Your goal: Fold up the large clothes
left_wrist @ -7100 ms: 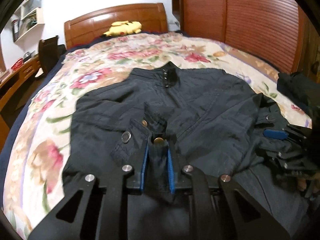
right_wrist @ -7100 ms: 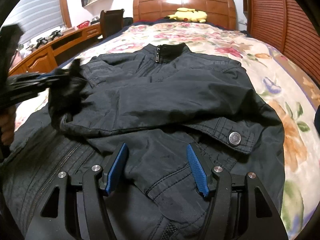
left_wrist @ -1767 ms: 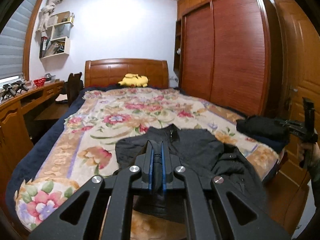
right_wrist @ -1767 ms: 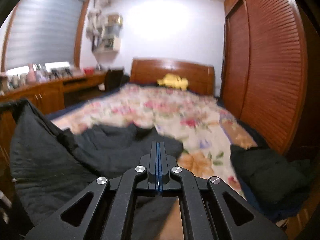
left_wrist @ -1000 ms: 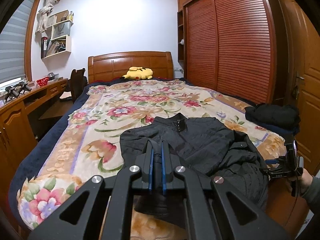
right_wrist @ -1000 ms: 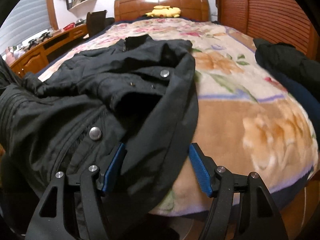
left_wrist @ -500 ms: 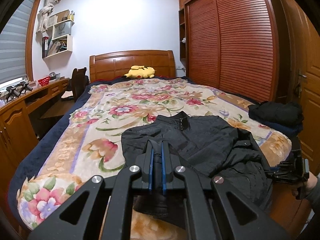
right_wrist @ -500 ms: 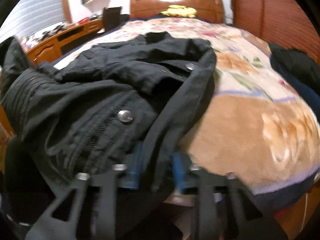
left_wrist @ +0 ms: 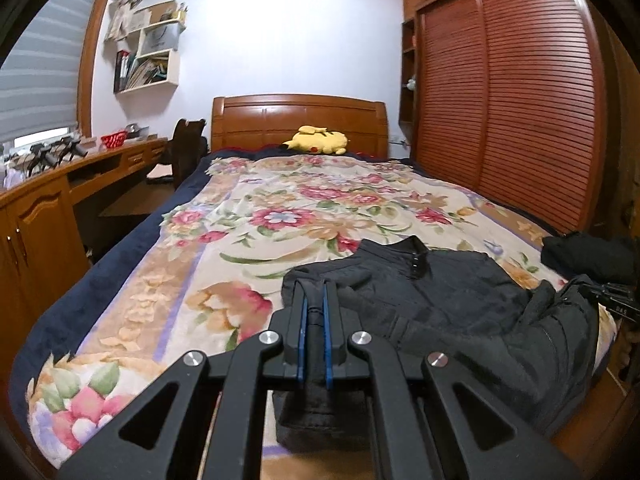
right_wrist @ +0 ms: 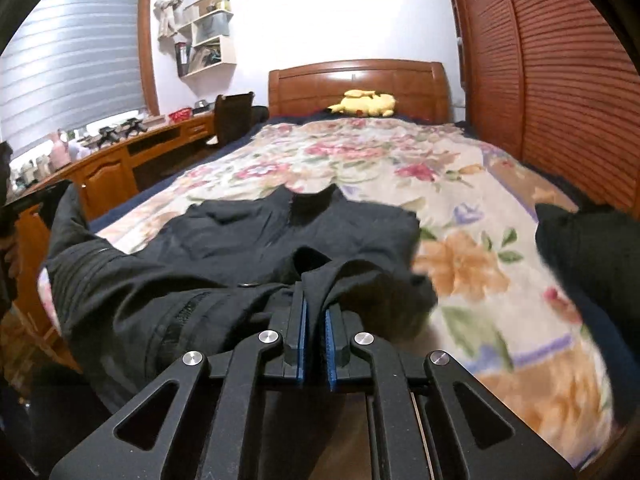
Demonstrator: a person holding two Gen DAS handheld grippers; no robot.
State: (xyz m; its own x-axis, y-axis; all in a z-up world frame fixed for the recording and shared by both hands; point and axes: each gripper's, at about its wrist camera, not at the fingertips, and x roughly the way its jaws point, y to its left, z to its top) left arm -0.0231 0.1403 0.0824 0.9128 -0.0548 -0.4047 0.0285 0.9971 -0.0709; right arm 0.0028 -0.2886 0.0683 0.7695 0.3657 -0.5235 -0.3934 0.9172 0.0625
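A black jacket (left_wrist: 436, 292) lies collar-away near the foot of the bed, its lower part lifted off the floral blanket (left_wrist: 280, 216). My left gripper (left_wrist: 315, 308) is shut on the jacket's hem at its left corner. My right gripper (right_wrist: 315, 312) is shut on the hem at the right corner, with the jacket (right_wrist: 248, 240) stretched in front of it. The right gripper also shows at the right edge of the left wrist view (left_wrist: 618, 304). The left gripper shows at the left edge of the right wrist view (right_wrist: 24, 208), holding cloth up.
A second dark garment (left_wrist: 588, 256) lies folded at the bed's right edge, also in the right wrist view (right_wrist: 588, 256). A yellow plush toy (left_wrist: 316, 140) sits by the wooden headboard. A wooden desk (left_wrist: 48, 200) runs along the left, a slatted wardrobe (left_wrist: 520, 120) along the right.
My right gripper, open a second ago over the hem, has closed on it and lifted, and its view has tipped up. The left gripper has kept its hold and hardly moved.
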